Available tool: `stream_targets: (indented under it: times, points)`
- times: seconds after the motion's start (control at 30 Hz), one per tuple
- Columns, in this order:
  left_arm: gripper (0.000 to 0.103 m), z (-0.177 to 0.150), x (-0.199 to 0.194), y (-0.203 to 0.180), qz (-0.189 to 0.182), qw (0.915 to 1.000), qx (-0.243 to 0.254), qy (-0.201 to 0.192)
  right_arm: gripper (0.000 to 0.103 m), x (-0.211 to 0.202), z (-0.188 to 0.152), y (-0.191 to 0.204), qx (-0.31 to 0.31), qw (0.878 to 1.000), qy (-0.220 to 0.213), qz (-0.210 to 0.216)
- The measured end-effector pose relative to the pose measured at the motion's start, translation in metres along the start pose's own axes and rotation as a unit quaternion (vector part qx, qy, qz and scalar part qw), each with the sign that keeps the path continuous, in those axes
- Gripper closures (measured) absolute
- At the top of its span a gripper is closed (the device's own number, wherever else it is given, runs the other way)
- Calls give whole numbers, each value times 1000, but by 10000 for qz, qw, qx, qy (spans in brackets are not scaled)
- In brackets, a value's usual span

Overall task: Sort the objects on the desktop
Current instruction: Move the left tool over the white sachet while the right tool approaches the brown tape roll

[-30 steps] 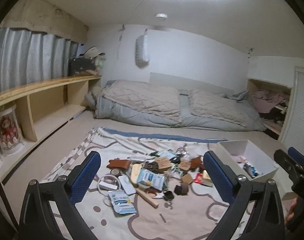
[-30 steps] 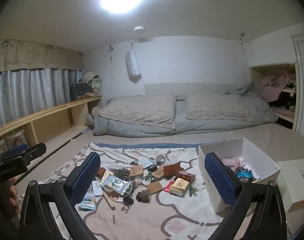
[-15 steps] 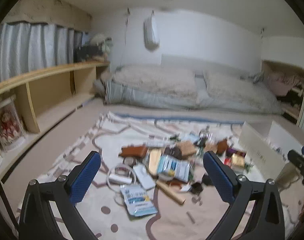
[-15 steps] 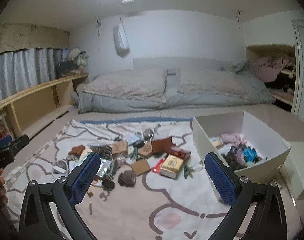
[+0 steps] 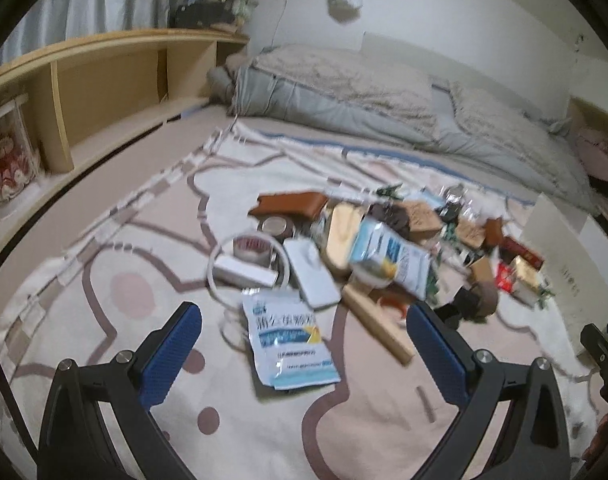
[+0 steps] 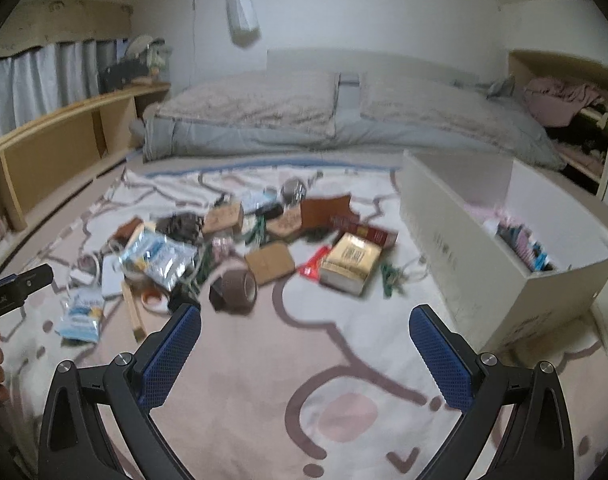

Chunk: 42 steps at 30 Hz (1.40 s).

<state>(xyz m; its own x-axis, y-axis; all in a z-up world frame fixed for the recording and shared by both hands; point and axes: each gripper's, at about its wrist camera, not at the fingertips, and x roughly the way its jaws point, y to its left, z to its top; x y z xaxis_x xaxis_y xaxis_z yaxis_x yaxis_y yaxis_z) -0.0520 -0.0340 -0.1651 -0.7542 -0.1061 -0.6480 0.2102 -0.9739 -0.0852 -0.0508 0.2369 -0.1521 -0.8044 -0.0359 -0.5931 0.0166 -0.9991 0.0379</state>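
Clutter heap (image 6: pixel 240 248) on the blanket (image 6: pixel 344 360), before the bedding (image 6: pixel 304 120). Box (image 6: pixel 484 264) right of the heap, apparently holding small items. Shelf (image 6: pixel 56 140) along the left. Packet (image 5: pixel 290 344) lies nearest, between the left gripper's fingers (image 5: pixel 172 352).

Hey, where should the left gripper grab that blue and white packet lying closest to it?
Take the blue and white packet by its long side edges, coming down from above. It lies flat on the blanket between the open left gripper fingers, and its middle looks too wide.

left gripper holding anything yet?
No. The left gripper is open and empty above the blanket, with the blue-and-white packet lying loose beneath it.
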Motion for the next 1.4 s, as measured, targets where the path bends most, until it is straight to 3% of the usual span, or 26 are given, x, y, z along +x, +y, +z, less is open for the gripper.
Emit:
stream_targets:
  times: [0.37, 0.57, 0.7, 0.93, 1.2, 1.33, 1.4]
  points:
    - [0, -28, 57, 0, 264, 9942, 91, 1039, 0, 43, -35, 9, -15, 9943, 1058, 137]
    - [0, -38, 75, 8, 398, 9891, -6, 1419, 0, 58, -49, 11, -54, 9899, 1412, 79]
    - [0, -42, 80, 5, 523, 9875, 101, 1485, 0, 66, -58, 9, -43, 9855, 1694, 71]
    - [0, -46, 83, -1, 703, 9861, 303, 1476, 0, 66, -61, 8, -15, 9852, 1713, 49]
    - [0, -39, 77, -2, 578, 9860, 383, 1516, 0, 68, -64, 11, -119, 9854, 1698, -40]
    - [0, -28, 68, -8, 322, 9891, 540, 1330, 0, 69, -65, 11, -116, 9863, 1645, -66]
    - [0, -19, 65, -13, 365, 9909, 619, 1140, 0, 69, -65, 10, -117, 9864, 1637, -70]
